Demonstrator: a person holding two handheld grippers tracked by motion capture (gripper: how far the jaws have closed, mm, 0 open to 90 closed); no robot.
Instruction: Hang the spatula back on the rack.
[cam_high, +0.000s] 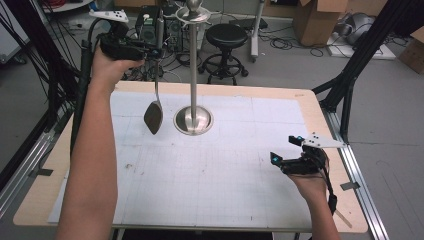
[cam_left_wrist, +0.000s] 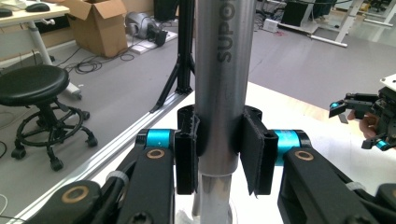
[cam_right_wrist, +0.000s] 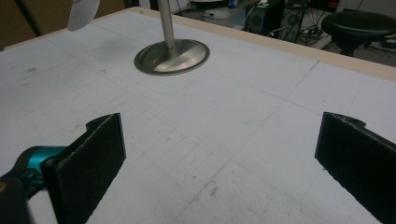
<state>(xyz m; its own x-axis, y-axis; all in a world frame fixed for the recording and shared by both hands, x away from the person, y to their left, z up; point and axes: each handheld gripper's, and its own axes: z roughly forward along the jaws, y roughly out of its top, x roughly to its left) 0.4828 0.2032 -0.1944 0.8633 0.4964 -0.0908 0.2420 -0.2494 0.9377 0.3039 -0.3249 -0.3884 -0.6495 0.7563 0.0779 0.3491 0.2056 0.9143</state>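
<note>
Now, left gripper (cam_high: 150, 50) up over far-left corner of table (cam_high: 310, 107), pads pinching handle of spatula (cam_high: 154, 116); blade hangs free above white mat (cam_high: 210, 175), just left of steel stand (cam_high: 193, 119). Stand's round base sits near middle of far edge, pole rising straight. Right gripper (cam_high: 286, 154) low near right edge, jaws spread wide, nothing between. Table wood-rimmed, mat faintly gridded, few smudges. Beyond far edge: black stool (cam_high: 226, 37), cable tangle, cardboard boxes (cam_high: 320, 17), grey floor. Black frame legs at right.
</note>
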